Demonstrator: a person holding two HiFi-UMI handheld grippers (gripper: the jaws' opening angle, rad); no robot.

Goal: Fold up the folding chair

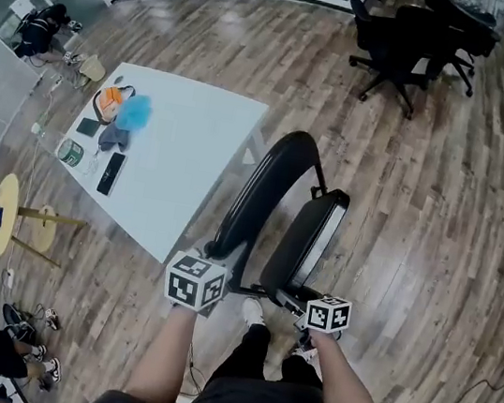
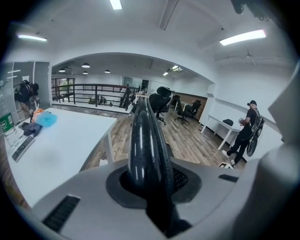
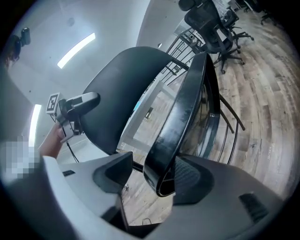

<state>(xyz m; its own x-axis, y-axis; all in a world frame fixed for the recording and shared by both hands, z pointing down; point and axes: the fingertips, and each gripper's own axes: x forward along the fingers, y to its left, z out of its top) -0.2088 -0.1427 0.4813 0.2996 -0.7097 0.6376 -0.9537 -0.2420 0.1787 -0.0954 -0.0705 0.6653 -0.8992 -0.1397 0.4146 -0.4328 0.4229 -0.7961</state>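
Note:
The black folding chair stands between the white table and me, with its backrest (image 1: 268, 189) and seat (image 1: 308, 238) both close to upright and near each other. My left gripper (image 1: 223, 265) is shut on the backrest's edge (image 2: 143, 140), which runs up between its pads. The same gripper (image 3: 91, 99) shows at the backrest's left rim in the right gripper view. My right gripper (image 1: 292, 297) has the seat's front edge (image 3: 180, 122) between its jaws. That edge lies against one pad, and floor shows between it and the other pad. The chair's legs are mostly hidden.
The white table (image 1: 194, 149) stands just left of the chair and carries a blue cloth (image 1: 135, 113), a bag and small items. Black office chairs (image 1: 410, 41) stand at the far right. A round wooden stool (image 1: 5, 214) is at the left. A person (image 2: 246, 133) stands by a far desk.

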